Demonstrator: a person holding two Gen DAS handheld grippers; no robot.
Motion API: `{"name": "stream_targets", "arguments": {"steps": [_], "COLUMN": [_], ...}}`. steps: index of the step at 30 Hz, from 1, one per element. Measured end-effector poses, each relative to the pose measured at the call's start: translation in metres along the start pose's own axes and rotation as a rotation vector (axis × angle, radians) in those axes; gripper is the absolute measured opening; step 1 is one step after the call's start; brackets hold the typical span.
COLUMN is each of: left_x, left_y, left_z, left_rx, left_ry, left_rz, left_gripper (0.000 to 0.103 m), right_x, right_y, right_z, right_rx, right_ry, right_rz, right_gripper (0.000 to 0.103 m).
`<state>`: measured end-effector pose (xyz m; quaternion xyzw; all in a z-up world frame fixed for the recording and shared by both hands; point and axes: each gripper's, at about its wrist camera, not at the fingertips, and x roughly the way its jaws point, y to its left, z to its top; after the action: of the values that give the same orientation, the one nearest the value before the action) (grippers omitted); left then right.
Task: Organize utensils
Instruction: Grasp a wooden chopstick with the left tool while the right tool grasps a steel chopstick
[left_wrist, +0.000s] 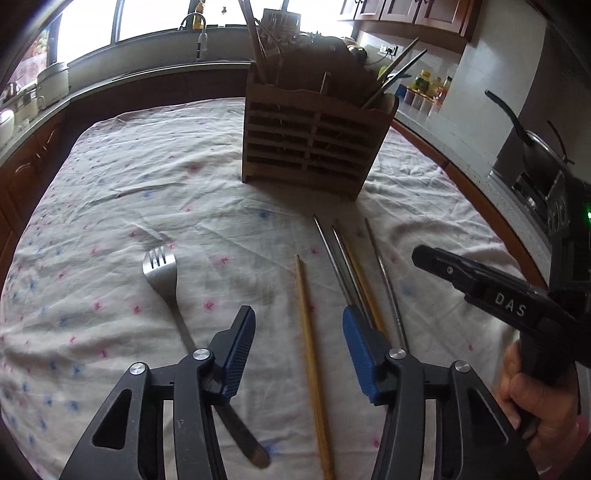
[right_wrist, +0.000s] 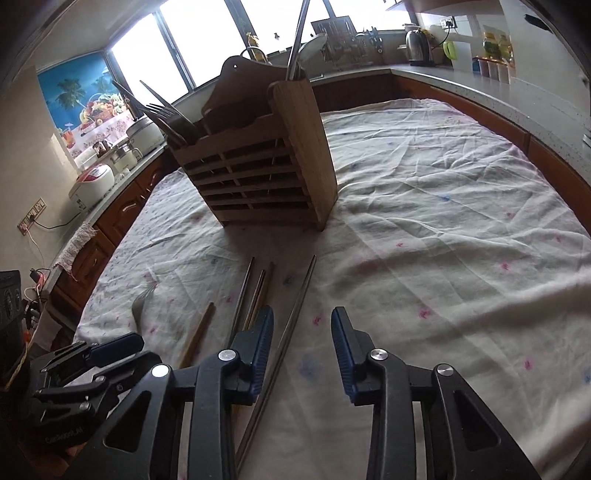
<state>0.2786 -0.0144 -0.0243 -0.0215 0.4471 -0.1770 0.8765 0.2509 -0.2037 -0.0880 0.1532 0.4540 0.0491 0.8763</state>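
A wooden chopstick (left_wrist: 309, 343) lies flat on the cloth-covered bench (left_wrist: 110, 177), running away from me toward a slatted wooden utensil holder (left_wrist: 314, 147). It sits between the spread blue pads of my left tool (left_wrist: 299, 325), which hovers just above it, jaws wide and holding nothing.

Just to the right of that stick lies a small bundle: two metal chopsticks (left_wrist: 338, 266) with another wooden one against them, and one more metal chopstick (left_wrist: 386, 280) a little further right. To the left, near the left pad, a fork (left_wrist: 162, 273) rests tines-away on the cloth.

In the right wrist view, my right tool (right_wrist: 303, 328) is also open and empty. A long metal chopstick (right_wrist: 291, 321) passes between its pads, closer to the left one, and points toward the holder (right_wrist: 266, 177). The holder stands upright, well apart from the loose pieces, already carrying forks at one end and long metal utensils at the other.

I judge the step in hand to be picking up loose chopsticks, none yet gripped. The next move calls for lowering a tool until its pads straddle one stick and closing firmly on that thin shaft alone, then lifting and tipping it upright over a holder compartment. The neighbouring sticks lie close, so a careless pinch could catch two.
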Motion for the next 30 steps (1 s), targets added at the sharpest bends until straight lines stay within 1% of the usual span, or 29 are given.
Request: {"name": "stream_targets", "arguments": {"steps": [4, 6, 8, 10, 11, 12, 13, 15, 17, 19, 23, 24, 26, 30], "left_x": [0.015, 0.024, 0.031, 0.038, 0.039, 0.044, 0.047, 0.049, 0.052, 0.052, 0.048, 0.048, 0.052, 0.061], "left_y": [-0.001, 0.000, 0.000, 0.000, 0.000, 0.000, -0.001, -0.004, -0.005, -0.001, 0.003, 0.002, -0.002, -0.013], "left_z": [0.006, 0.007, 0.009, 0.010, 0.010, 0.010, 0.009, 0.011, 0.012, 0.012, 0.010, 0.012, 0.016, 0.023], "left_rx": [0.005, 0.008, 0.008, 0.007, 0.008, 0.011, 0.014, 0.033, 0.043, 0.033, 0.022, 0.022, 0.038, 0.096], "left_ry": [0.027, 0.041, 0.055, 0.068, 0.073, 0.084, 0.092, 0.081, 0.082, 0.095, 0.119, 0.126, 0.140, 0.160], "left_rz": [-0.017, -0.020, -0.025, -0.029, -0.030, -0.030, -0.029, -0.013, 0.011, -0.002, -0.021, -0.018, -0.001, 0.038], "left_gripper": [0.043, 0.038, 0.036, 0.034, 0.031, 0.029, 0.028, 0.027, 0.018, 0.017, 0.017, 0.017, 0.017, 0.017], "right_x": [0.018, 0.026, 0.036, 0.037, 0.038, 0.037, 0.036, 0.031, 0.022, 0.012, 0.005, 0.005, 0.008, 0.012], "right_y": [0.004, 0.006, 0.008, 0.012, 0.013, 0.012, 0.011, 0.010, 0.009, 0.006, 0.000, -0.002, -0.002, 0.003], "right_z": [0.008, 0.010, 0.011, 0.011, 0.011, 0.010, 0.010, 0.006, -0.001, -0.010, -0.013, -0.012, -0.009, -0.009], "right_rx": [-0.021, -0.037, -0.051, -0.086, -0.095, -0.099, -0.101, -0.114, -0.142, -0.160, -0.133, -0.120, -0.102, -0.106], "right_ry": [0.030, 0.050, 0.077, 0.074, 0.077, 0.084, 0.090, 0.112, 0.130, 0.147, 0.157, 0.153, 0.149, 0.140], "right_rz": [-0.012, -0.026, -0.041, -0.069, -0.076, -0.071, -0.066, -0.057, -0.047, -0.035, -0.017, -0.020, -0.027, -0.045], "right_gripper": [0.028, 0.027, 0.021, 0.016, 0.014, 0.008, 0.008, 0.007, 0.007, 0.007, 0.007, 0.009, 0.009, 0.009]}}
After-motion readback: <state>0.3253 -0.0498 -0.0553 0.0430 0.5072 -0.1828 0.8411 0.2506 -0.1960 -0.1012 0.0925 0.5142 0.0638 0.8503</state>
